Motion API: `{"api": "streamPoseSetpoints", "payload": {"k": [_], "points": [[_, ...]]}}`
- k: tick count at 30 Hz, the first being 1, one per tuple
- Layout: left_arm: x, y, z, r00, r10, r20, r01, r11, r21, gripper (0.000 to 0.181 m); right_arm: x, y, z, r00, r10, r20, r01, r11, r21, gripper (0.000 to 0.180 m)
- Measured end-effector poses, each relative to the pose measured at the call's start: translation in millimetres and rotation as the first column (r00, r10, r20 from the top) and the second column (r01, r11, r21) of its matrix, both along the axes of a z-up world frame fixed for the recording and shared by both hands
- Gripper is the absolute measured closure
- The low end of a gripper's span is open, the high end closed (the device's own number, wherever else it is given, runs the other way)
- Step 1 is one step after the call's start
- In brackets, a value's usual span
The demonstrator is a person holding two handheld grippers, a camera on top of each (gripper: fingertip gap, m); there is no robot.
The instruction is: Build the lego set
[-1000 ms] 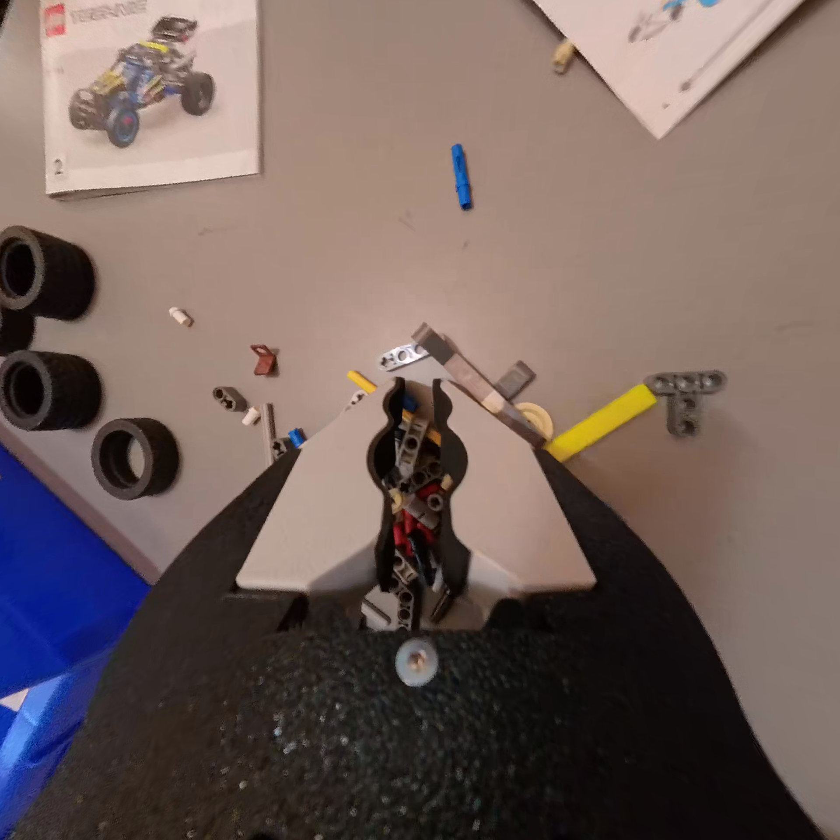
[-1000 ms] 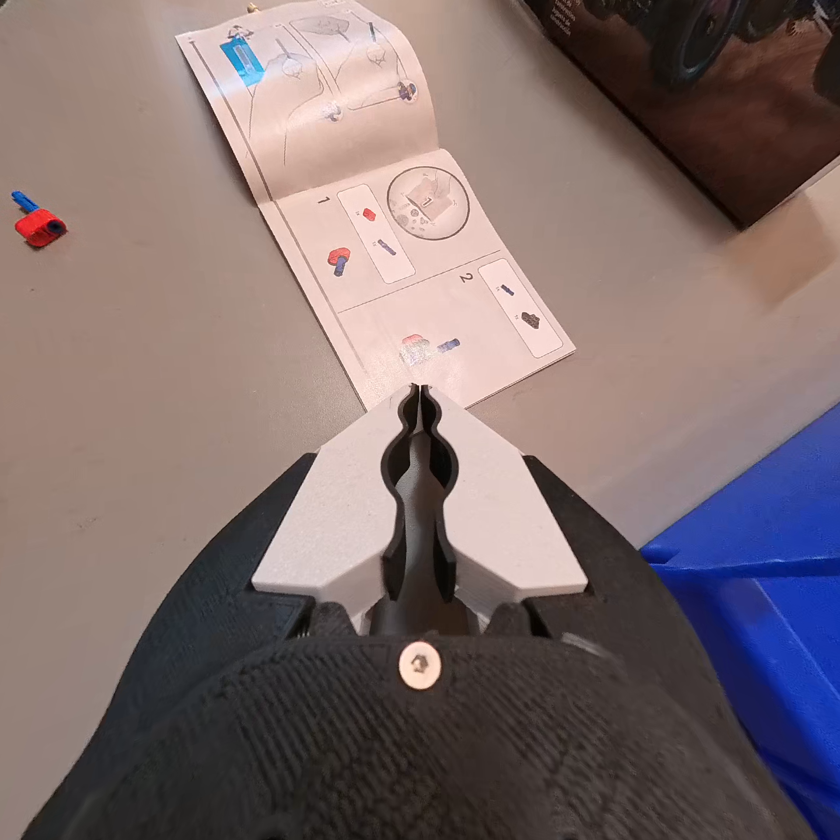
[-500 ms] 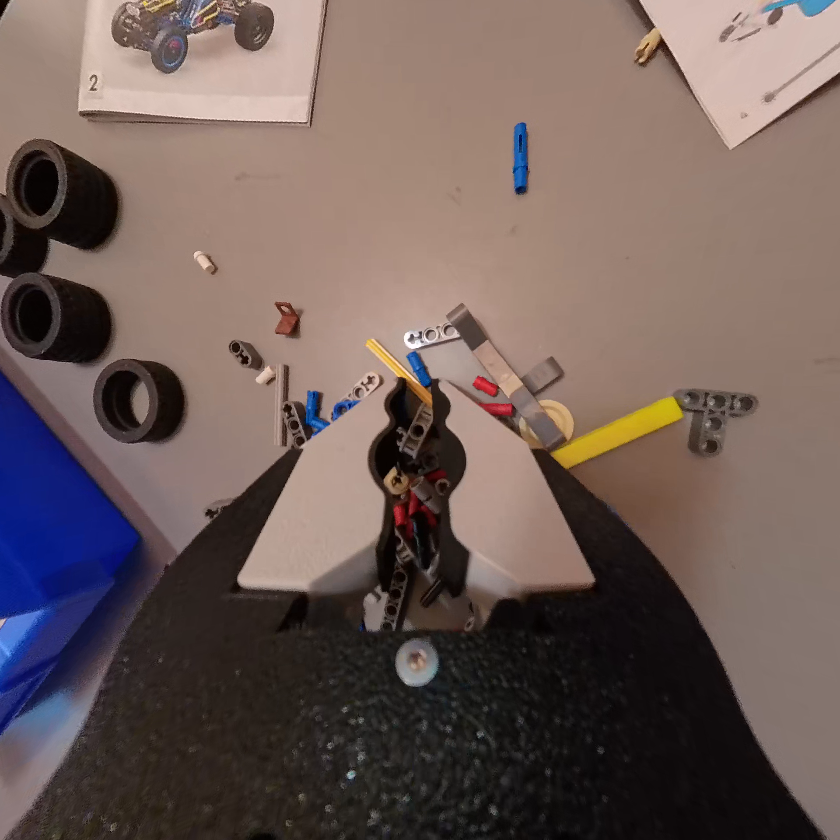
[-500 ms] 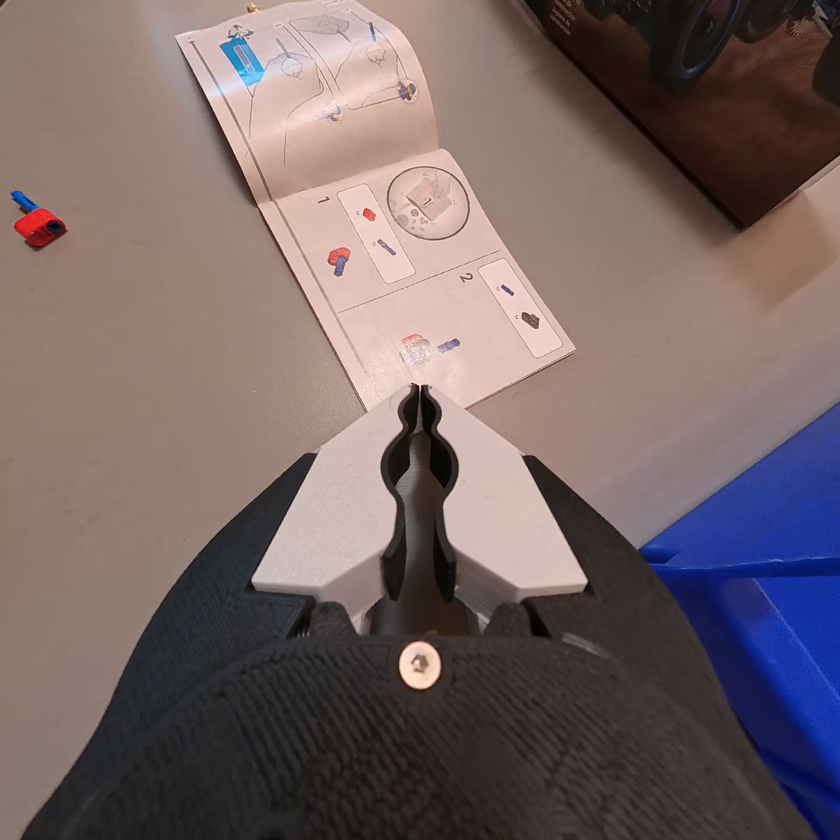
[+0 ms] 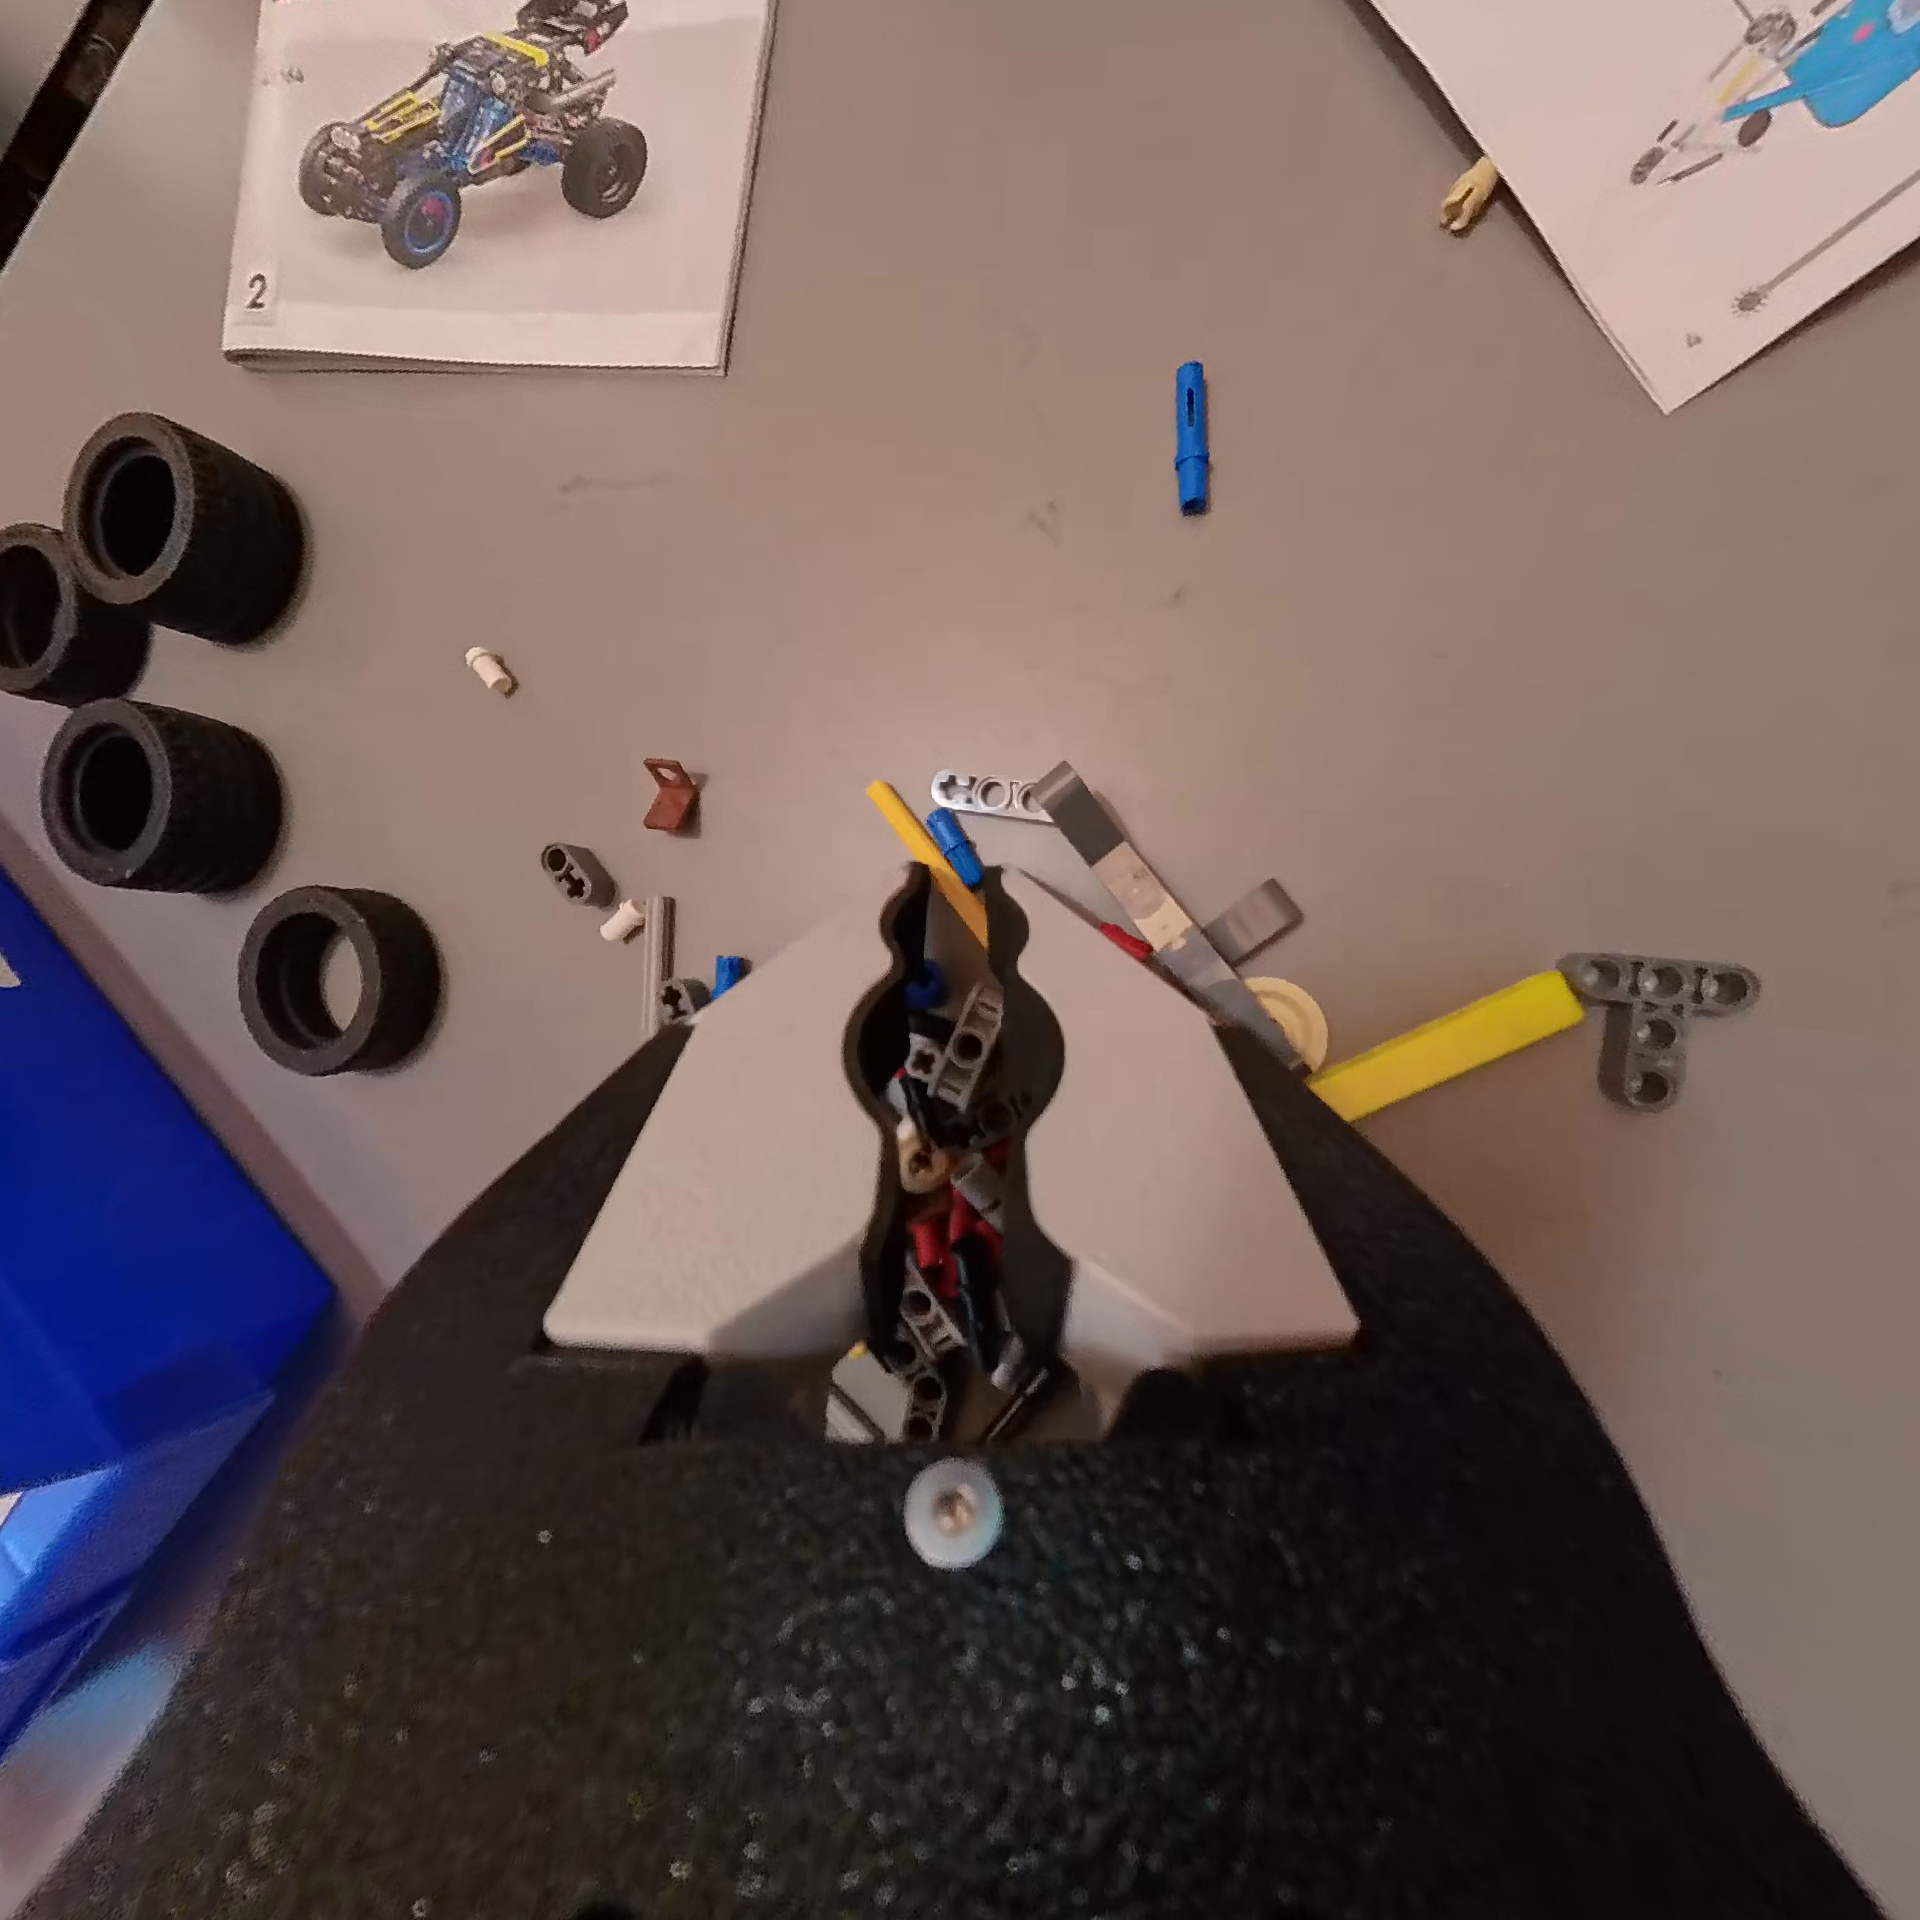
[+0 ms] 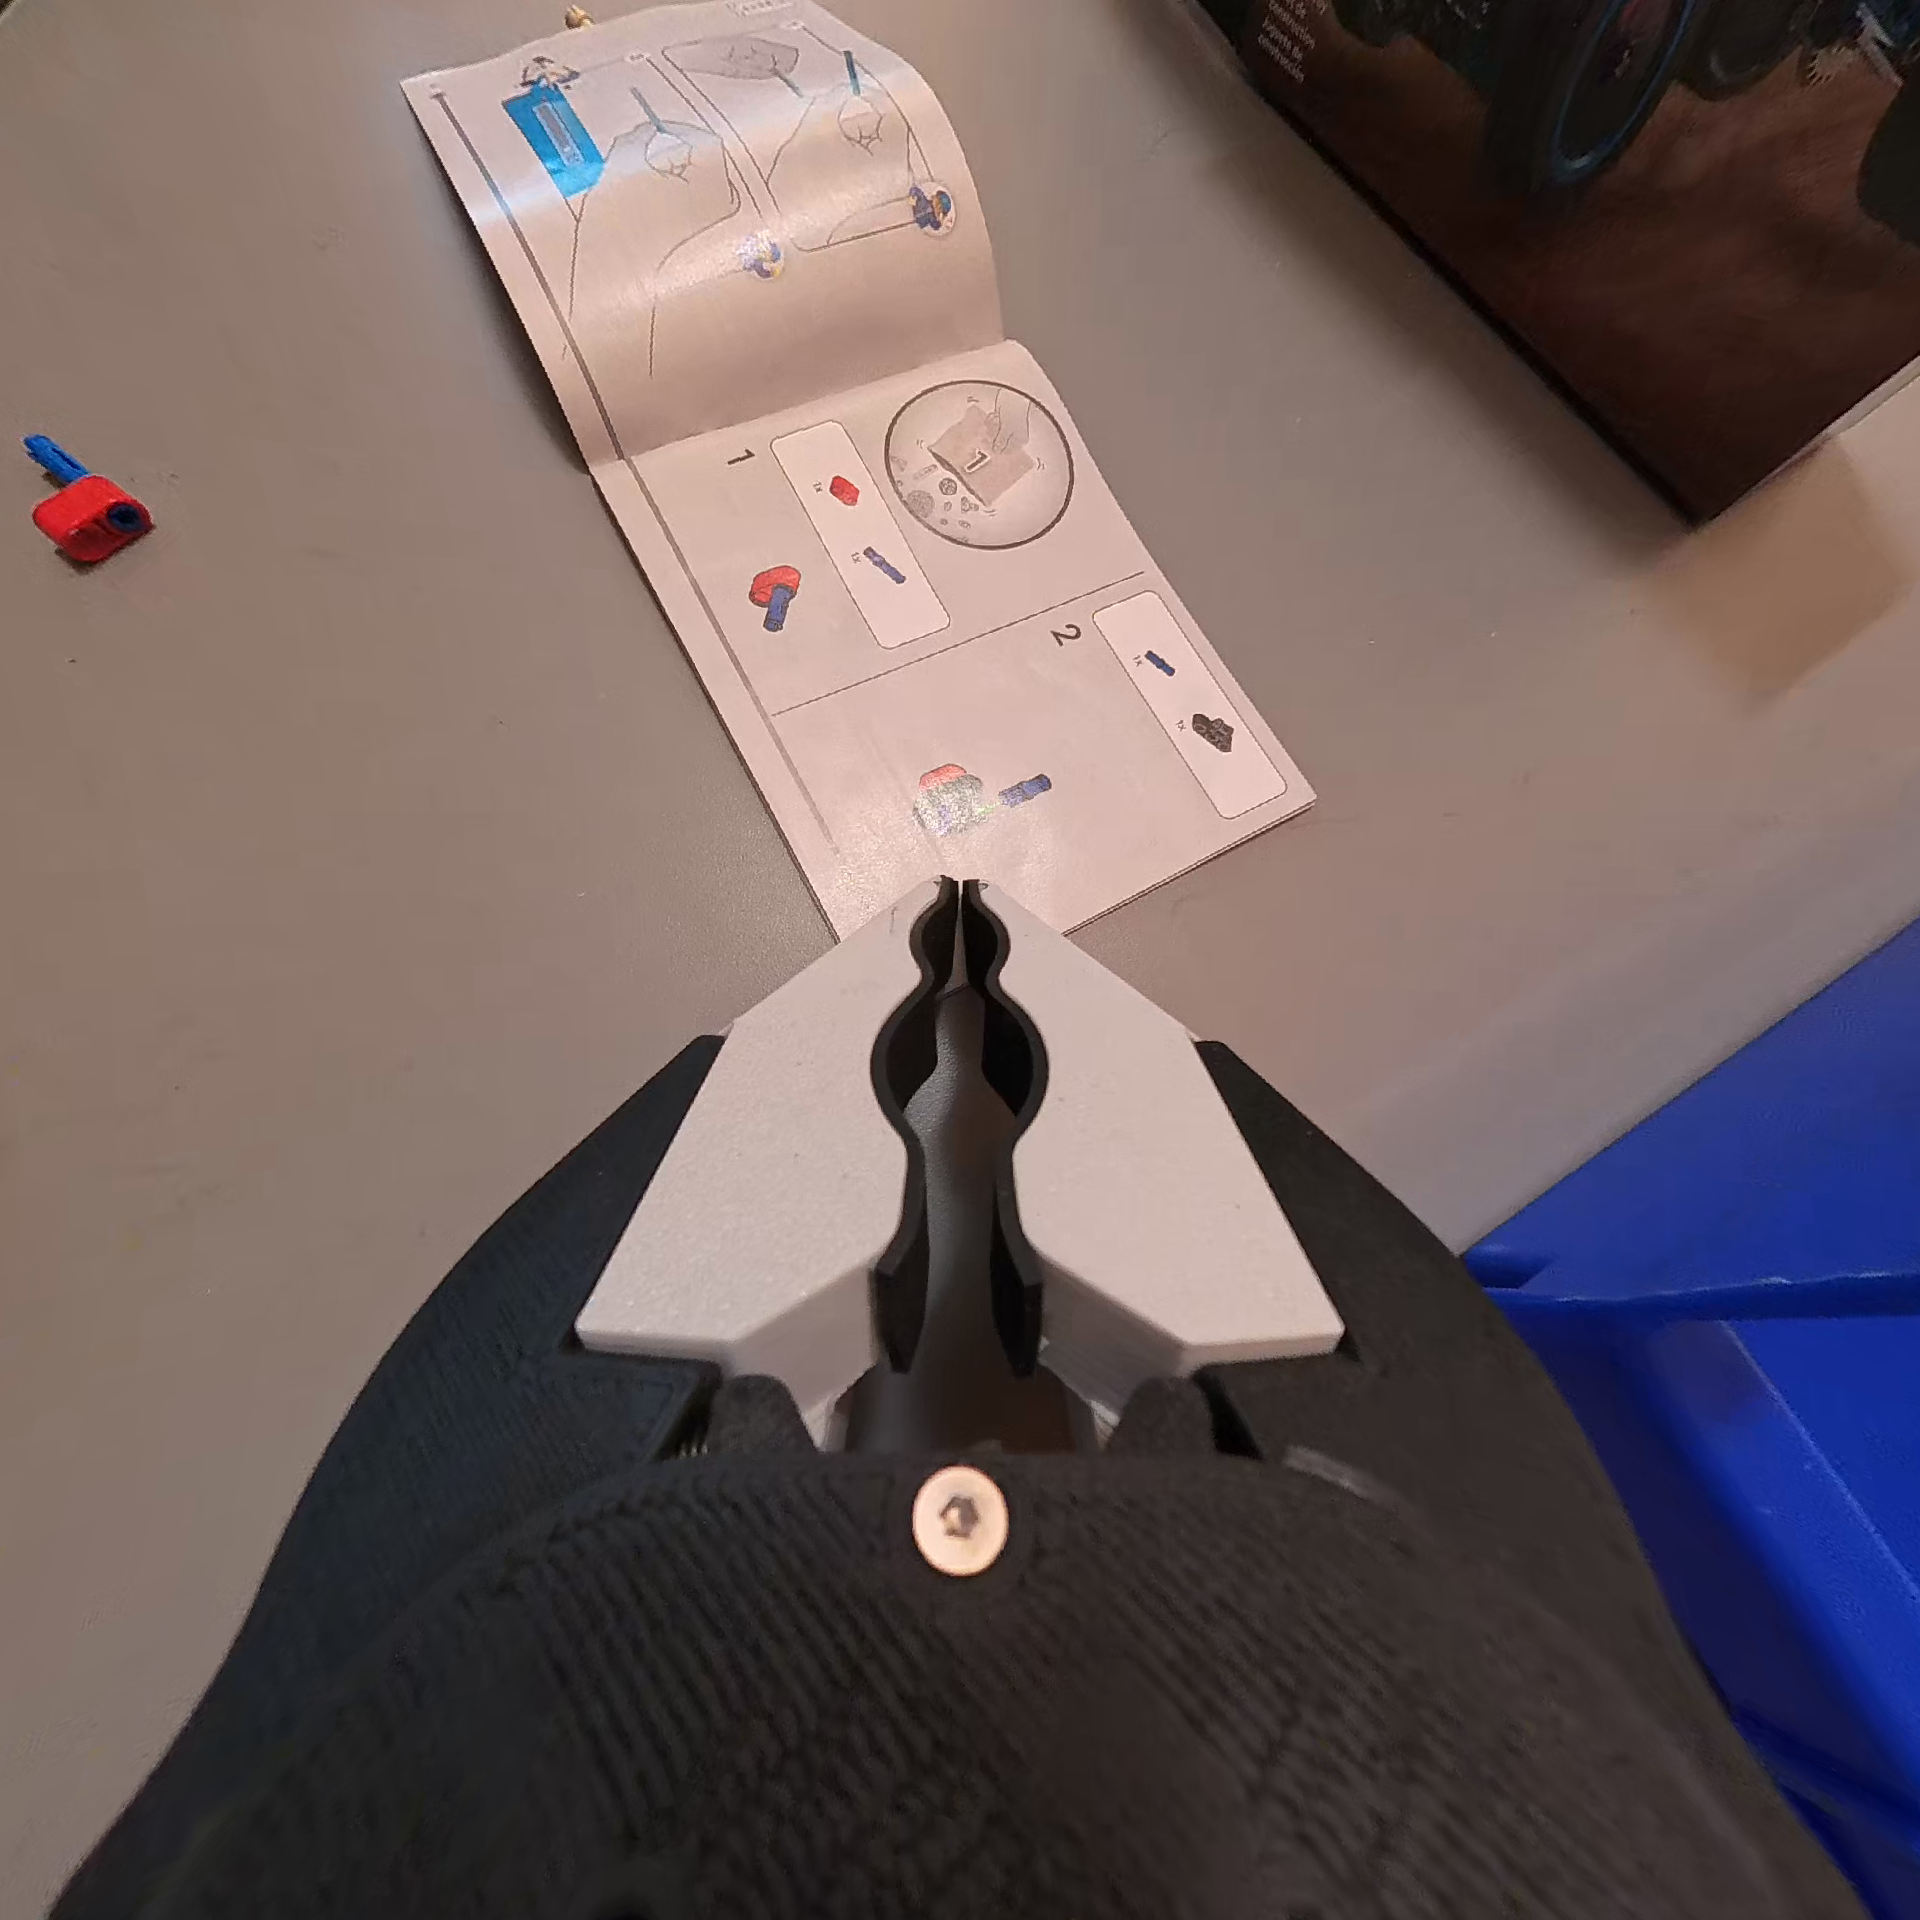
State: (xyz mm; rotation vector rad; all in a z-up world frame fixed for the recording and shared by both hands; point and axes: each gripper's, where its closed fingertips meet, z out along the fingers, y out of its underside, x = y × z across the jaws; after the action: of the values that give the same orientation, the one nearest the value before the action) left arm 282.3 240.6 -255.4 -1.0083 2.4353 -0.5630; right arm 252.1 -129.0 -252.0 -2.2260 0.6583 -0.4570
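Note:
My left gripper (image 5: 956,894) hovers over a pile of small lego pieces (image 5: 951,1143) on the grey table, which shows through its narrow gap. The jaws stand slightly apart and hold nothing. A thin yellow axle (image 5: 909,831) and a short blue pin (image 5: 951,836) lie just past the tips. A long blue pin (image 5: 1192,436), a yellow beam (image 5: 1455,1039) and a grey T-shaped beam (image 5: 1652,1023) lie farther off. My right gripper (image 6: 958,883) is shut and empty, its tips at the near edge of an open instruction booklet (image 6: 883,468). A red piece with a blue pin (image 6: 88,509) lies far left.
Several black tyres (image 5: 187,540) stand at the left. A closed booklet (image 5: 499,187) lies at the far left, an open one (image 5: 1714,156) at the far right. Blue bins sit beyond the table edge (image 5: 125,1195) (image 6: 1766,1351). The set's box (image 6: 1610,208) lies at the far right. My hands' fingertips stand some 40 cm from each other. To reach the long blue pin (image 5: 1192,436) in a straight line is about 8 cm for my left fingers, about 30 cm for my right.
My left gripper has shifted and turned over the pile, so the tyres and booklet sit differently in its view. Its jaw gap is the same. The right gripper has not moved.

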Motion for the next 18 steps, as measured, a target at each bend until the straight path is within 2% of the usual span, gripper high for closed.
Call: {"api": "streamPoseSetpoints", "payload": {"k": [14,16,18], "points": [[5,-3,0,0.999,0.042,0.001,-0.042,0.998,-0.044,0.178,0,0,0,1.0,0.0,0.0,0.0,1.0,0.0,0.18],[8,1,15,0.995,0.063,0.075,-0.059,0.997,-0.058,0.178,0,0,0,1.0,0.0,0.001,0.0,1.0,-0.001,0.18],[4,-13,47,0.985,0.05,0.164,-0.027,0.99,-0.139,0.178,0,0,0,1.0,0.0,-0.002,0.0,1.0,0.002,0.18]]}}
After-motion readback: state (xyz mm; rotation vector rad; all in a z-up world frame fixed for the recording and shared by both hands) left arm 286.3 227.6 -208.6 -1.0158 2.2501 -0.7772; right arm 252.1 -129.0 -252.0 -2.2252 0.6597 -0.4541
